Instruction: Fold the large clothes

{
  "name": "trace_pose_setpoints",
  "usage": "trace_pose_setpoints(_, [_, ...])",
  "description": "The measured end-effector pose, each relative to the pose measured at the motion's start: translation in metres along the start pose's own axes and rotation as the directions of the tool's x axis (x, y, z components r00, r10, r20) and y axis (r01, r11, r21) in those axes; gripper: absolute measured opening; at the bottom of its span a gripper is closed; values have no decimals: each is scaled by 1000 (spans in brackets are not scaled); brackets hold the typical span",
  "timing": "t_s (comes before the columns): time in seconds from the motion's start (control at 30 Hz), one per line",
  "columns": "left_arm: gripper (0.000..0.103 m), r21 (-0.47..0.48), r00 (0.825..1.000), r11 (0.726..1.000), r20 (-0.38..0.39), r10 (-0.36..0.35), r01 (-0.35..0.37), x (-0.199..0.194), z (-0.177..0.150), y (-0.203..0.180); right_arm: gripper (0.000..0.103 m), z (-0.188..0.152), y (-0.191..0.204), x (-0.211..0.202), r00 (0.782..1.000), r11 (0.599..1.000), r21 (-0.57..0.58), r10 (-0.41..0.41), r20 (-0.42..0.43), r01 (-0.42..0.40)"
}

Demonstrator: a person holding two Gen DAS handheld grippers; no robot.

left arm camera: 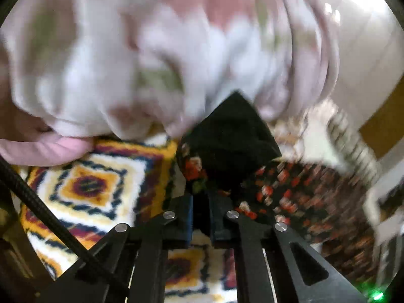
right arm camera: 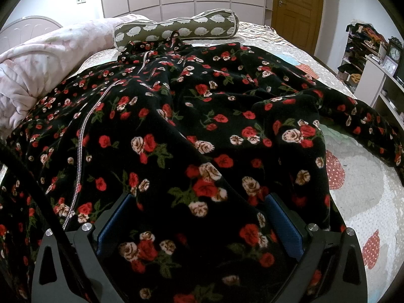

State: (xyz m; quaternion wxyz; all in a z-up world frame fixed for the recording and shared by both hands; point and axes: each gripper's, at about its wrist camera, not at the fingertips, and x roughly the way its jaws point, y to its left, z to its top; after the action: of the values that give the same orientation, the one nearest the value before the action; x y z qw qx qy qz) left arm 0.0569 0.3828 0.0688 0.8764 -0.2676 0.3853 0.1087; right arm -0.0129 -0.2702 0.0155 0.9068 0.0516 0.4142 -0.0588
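Note:
A large black robe with red and cream roses [right arm camera: 197, 116] and a silver zipper [right arm camera: 83, 136] lies spread over the bed. My right gripper [right arm camera: 199, 202] is open, its blue-padded fingers [right arm camera: 282, 222] wide apart with the robe's near part lying between them. In the blurred left wrist view my left gripper [left arm camera: 200, 202] is shut on an edge of the robe [left arm camera: 227, 136], lifted above a patterned rug; more robe [left arm camera: 303, 197] hangs at the right.
A pink quilt [right arm camera: 32, 70] is piled at the bed's left and fills the top of the left wrist view [left arm camera: 151, 50]. A green bolster pillow [right arm camera: 176, 27] lies at the head. White shelves [right arm camera: 386, 80] stand right. A yellow patterned rug [left arm camera: 88, 184] lies below.

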Motion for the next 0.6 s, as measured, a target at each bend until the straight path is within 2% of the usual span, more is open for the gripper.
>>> trace_pose_setpoints(0.1, [8,-21,996,996,38,-84,85,-27,8,-8,103,0,2,0,1000,1000,1,1,0,-1])
trace_pose_setpoints(0.2, [8,77,987,988,73,-143,137,-52,6,-53,103,0,2,0,1000,1000,1,2,-1,-2])
trace_pose_setpoints(0.27, [8,142,976,969,59,-210,200,-60,1,-88,103,0,2,0,1000,1000,3,3,-9,-3])
trace_pose_setpoints(0.37, [8,248,950,920,3,-312,302,-67,-16,-159,103,0,2,1,1000,1000,3,4,-7,-4])
trace_pose_setpoints(0.47, [7,313,905,850,-106,-411,423,-59,-42,-239,103,0,2,0,1000,1000,6,8,3,-8])
trace_pose_setpoints(0.53, [7,360,866,788,-187,-463,499,-53,-70,-298,103,0,1,-1,1000,1000,9,13,10,-13])
trace_pose_setpoints(0.6, [8,419,832,719,-272,-484,555,-48,-101,-347,103,0,0,-2,1000,1000,13,18,12,-19])
